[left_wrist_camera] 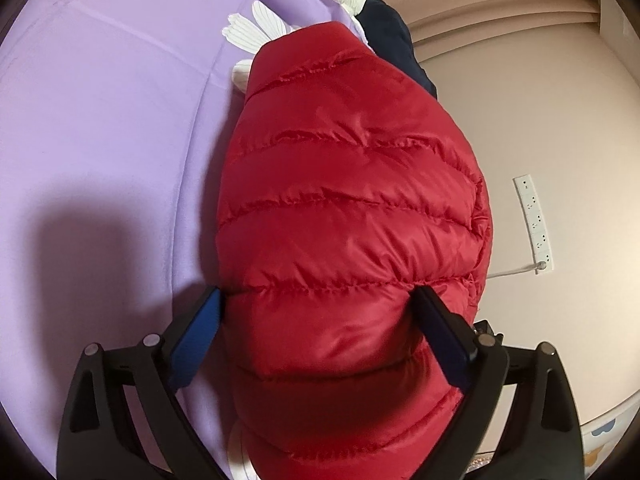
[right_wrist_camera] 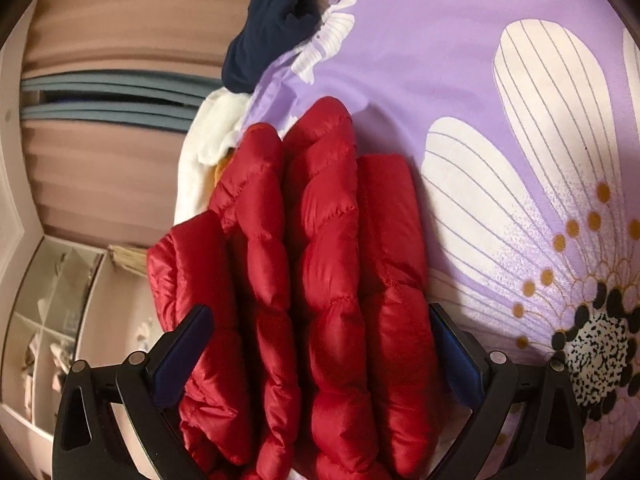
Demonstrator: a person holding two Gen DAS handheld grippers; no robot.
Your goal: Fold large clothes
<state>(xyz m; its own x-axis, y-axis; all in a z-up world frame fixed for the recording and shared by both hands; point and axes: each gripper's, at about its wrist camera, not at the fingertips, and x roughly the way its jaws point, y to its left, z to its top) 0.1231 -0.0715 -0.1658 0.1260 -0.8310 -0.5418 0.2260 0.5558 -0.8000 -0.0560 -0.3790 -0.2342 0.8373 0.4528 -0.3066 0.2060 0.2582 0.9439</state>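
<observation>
Red puffer jacket (left_wrist_camera: 352,240) lies folded in thick quilted layers on the purple flowered bedspread (left_wrist_camera: 112,128), at the bed's edge nearest the wall.

Left gripper (left_wrist_camera: 320,312): jaws spread wide, one blue pad on each side of the jacket's bulk. The jacket fills the gap between them; the right pad looks sunk into the fabric, but whether either pad presses cannot be told from this view.

Right gripper (right_wrist_camera: 320,332): jaws also wide apart, straddling the stacked folds (right_wrist_camera: 332,264) of the jacket. Pads sit just beside the outer folds; no clear squeeze visible.

Beyond the jacket's far end: a dark navy garment (right_wrist_camera: 276,24) bunched on the bedspread, and a white fleecy item (right_wrist_camera: 208,152) touching the jacket. A white power strip (left_wrist_camera: 534,222) is mounted on the wall beside the jacket.
</observation>
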